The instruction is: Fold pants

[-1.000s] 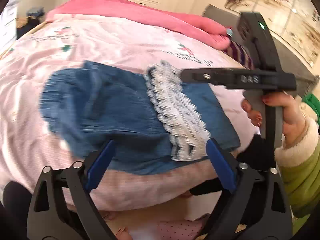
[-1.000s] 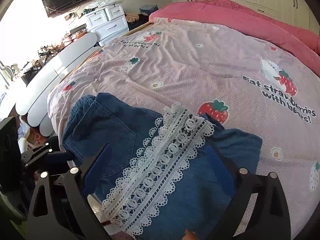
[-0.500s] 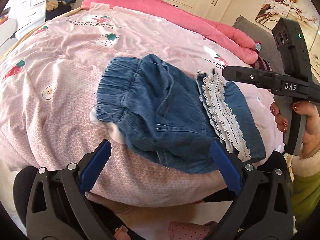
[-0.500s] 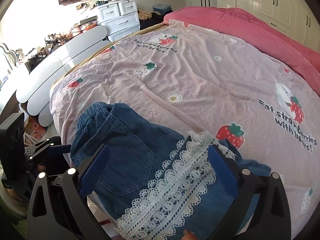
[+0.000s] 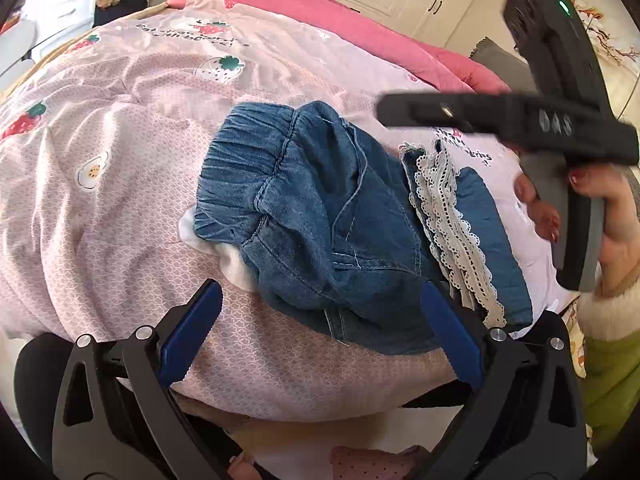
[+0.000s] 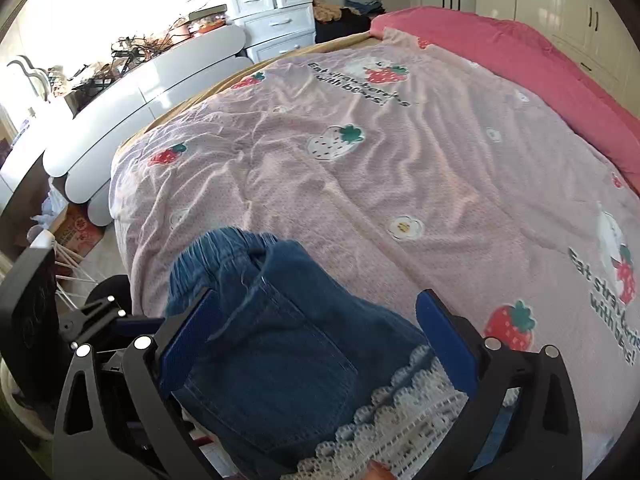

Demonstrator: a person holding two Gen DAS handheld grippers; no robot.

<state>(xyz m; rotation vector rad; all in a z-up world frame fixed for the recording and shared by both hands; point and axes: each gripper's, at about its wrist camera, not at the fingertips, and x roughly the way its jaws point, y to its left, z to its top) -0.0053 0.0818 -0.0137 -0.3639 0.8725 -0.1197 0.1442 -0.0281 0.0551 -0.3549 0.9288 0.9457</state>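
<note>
The denim pants (image 5: pixel 340 216) lie bunched near the front edge of the bed (image 5: pixel 120 168), on a pink quilt printed with strawberries. The elastic waistband (image 5: pixel 244 160) faces the far left, and a white lace trim (image 5: pixel 448 216) runs across the right part of the fabric. The left claw (image 5: pixel 320 332) is spread wide, its 2 blue pads on either side of the near edge of the pants, gripping nothing. The right claw (image 6: pixel 316 344) is also spread, held over the back pocket (image 6: pixel 280 364) with lace (image 6: pixel 400 420) below it. A hand (image 5: pixel 592 216) holds the right tool's grey handle
</note>
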